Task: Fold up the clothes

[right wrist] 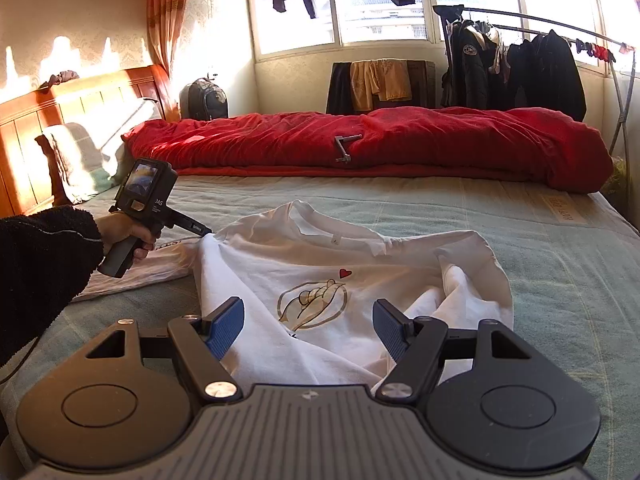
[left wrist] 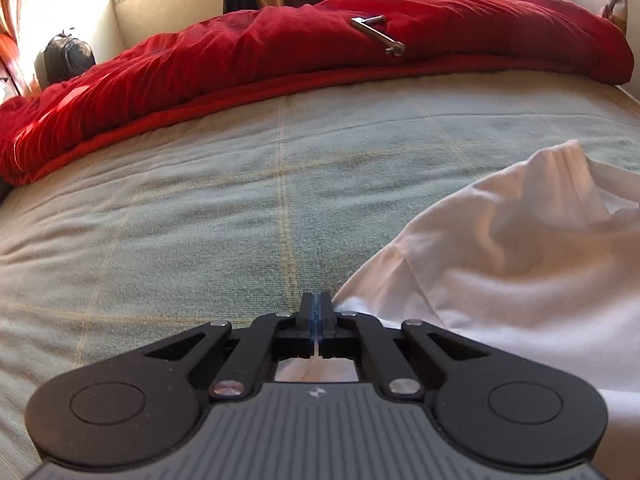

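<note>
**White T-shirt on a bed, held at one edge by the left gripper**

White cotton is seen spread over the pale green bedspread [right wrist: 560,280]: a T-shirt [right wrist: 320,264] printed with a gold hand motif and a small red heart [right wrist: 343,273]. It lies front up near the middle of the bed, with its collar turned toward the far side and its right part bunched into folds.

The left gripper [left wrist: 316,312] is shown with its jaws pressed together. In the left wrist view a thin strip of white fabric is visible between the fingers behind the tips, so the shirt's edge appears to be pinched there, though the contact itself is partly hidden. In the right wrist view the same tool is held by a hand [right wrist: 128,232] in a dark fleece sleeve [right wrist: 40,272], with its tip meeting the raised left shoulder of the shirt.

The right gripper [right wrist: 308,328] is held just above the lower part of the shirt. Its blue pads [right wrist: 226,328] stand wide apart, and nothing is clamped between them.

A red quilt [right wrist: 400,140] is heaped along the far side of the bed, with a metal crank handle [right wrist: 346,146] resting on it.
</note>
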`<state>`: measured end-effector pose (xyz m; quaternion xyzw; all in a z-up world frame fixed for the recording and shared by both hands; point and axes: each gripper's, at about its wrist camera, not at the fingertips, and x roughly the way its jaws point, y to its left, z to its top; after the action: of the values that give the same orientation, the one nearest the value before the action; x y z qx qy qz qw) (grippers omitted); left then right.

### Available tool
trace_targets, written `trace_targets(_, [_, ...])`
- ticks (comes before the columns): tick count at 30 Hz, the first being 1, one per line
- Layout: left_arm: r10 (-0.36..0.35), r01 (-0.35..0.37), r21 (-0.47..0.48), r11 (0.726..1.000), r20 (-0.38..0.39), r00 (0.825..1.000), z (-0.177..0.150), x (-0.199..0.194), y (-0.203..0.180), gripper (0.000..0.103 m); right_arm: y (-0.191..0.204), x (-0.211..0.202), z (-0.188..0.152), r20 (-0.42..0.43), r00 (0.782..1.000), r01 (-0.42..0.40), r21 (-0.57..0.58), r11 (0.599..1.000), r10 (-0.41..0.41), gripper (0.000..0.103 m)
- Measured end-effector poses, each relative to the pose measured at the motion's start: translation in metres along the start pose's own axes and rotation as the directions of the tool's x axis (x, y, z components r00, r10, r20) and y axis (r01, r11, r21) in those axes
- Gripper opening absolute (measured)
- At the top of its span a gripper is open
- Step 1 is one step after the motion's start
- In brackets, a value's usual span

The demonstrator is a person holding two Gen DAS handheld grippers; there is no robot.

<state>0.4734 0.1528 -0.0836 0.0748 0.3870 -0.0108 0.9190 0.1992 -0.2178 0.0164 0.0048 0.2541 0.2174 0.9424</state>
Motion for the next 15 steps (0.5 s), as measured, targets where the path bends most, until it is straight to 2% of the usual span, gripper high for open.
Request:
trace_targets(3, [-0.016, 0.016, -0.017, 1.0, 0.015, 1.0, -0.002, -0.018, 0.011, 0.009, 0.0, -0.003, 0.0, 0.002, 1.0, 0.0, -0.004, 1.0, 0.0, 0.075])
trace_targets(8, [-0.024, 0.026, -0.035, 0.999, 0.06, 0.998, -0.017, -0.075, 0.048, 0.011, 0.006, -0.014, 0.001, 0.024, 0.999, -0.026, 0.007, 1.0, 0.026, 0.075])
trace_targets(10, [-0.031, 0.035, -0.06, 0.998, 0.055, 0.998, -0.035, -0.097, 0.069, 0.026, 0.01, -0.018, 0.001, 0.03, 0.999, -0.04, -0.004, 0.999, 0.04, 0.075])
trace_targets(11, [-0.036, 0.04, -0.072, 0.997, 0.05, 0.998, -0.044, -0.108, 0.08, 0.038, 0.013, -0.021, 0.001, 0.034, 0.998, -0.044, -0.008, 0.999, 0.044, 0.075])
trace_targets(12, [-0.033, 0.037, -0.083, 0.996, 0.044, 0.998, -0.054, -0.118, 0.09, 0.041, 0.015, -0.024, 0.001, 0.039, 0.998, -0.048, -0.012, 0.999, 0.048, 0.075])
trace_targets(15, [0.002, 0.001, -0.13, 0.992, 0.018, 1.0, -0.088, -0.146, 0.121, 0.042, 0.021, -0.034, 0.001, 0.05, 0.997, -0.062, -0.014, 0.998, 0.062, 0.075])
